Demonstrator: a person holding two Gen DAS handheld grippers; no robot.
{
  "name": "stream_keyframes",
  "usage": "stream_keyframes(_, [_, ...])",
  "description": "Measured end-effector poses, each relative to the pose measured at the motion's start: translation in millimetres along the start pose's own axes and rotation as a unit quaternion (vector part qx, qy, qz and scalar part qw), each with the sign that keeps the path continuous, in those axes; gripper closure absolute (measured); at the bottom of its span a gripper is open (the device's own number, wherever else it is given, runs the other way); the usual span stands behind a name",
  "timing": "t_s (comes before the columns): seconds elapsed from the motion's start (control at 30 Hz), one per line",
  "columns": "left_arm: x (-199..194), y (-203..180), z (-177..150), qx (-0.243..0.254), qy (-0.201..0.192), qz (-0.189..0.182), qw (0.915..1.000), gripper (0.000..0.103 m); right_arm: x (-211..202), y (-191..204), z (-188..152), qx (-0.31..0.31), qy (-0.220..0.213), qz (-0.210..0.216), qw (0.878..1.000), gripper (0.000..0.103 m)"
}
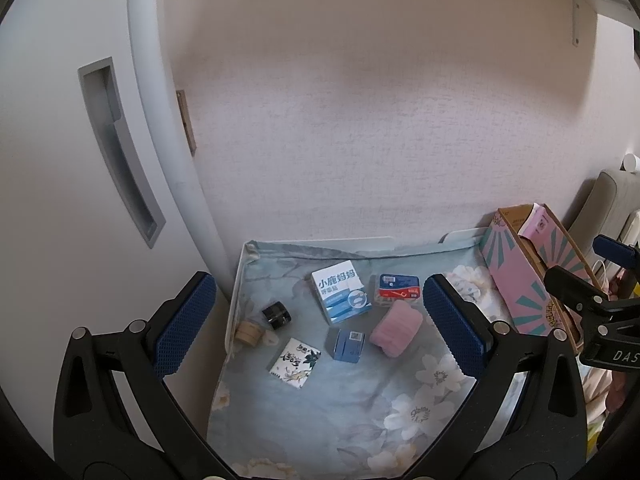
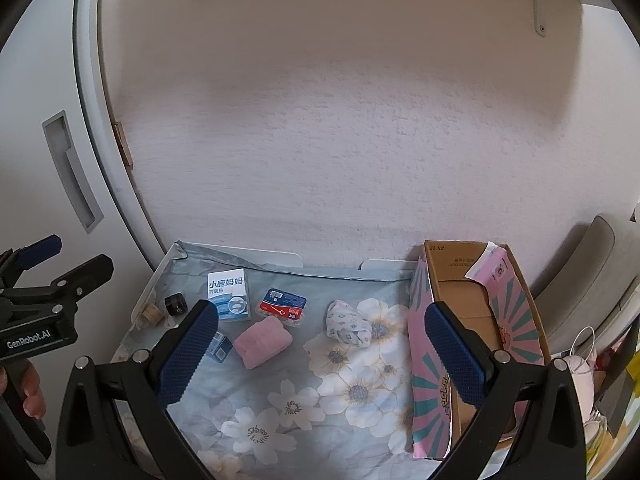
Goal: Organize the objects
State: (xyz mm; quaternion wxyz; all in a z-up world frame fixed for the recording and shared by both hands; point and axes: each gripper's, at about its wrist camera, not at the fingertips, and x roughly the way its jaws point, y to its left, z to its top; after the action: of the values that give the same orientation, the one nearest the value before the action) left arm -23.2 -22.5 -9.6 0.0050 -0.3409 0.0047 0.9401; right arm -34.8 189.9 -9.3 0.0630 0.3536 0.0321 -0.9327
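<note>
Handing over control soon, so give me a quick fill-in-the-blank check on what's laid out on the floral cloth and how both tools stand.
1. The rolled pink towel lies just in front of the red and blue flat ____.
2. The pink and teal cardboard box stands at the cloth's ____ edge, top open.
3. Both the left tool and the right tool are ____, holding nothing.
4. The small black jar sits beside a roll of ____ tape.

Missing words: packet; right; open; beige
</note>
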Motion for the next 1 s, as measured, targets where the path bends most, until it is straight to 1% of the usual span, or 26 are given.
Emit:
stream_keyframes(0.13, [-2, 2, -1, -0.004, -0.004, -0.004, 1.0000, 0.000, -1, 1, 0, -0.002, -0.001, 0.000, 1.000, 0.000])
stream_keyframes(0.53, [-5, 5, -4, -0.007, 0.000, -0.006, 1.0000, 0.000, -8, 4, 0, -0.009, -0.009, 0.009, 1.000, 0.000])
stream_keyframes(1.0, [-17, -4, -6, -0.004, -0.006, -0.006, 1.0000, 0.000, -18, -2, -5, -0.006, -0.017, 0.015, 1.000, 0.000])
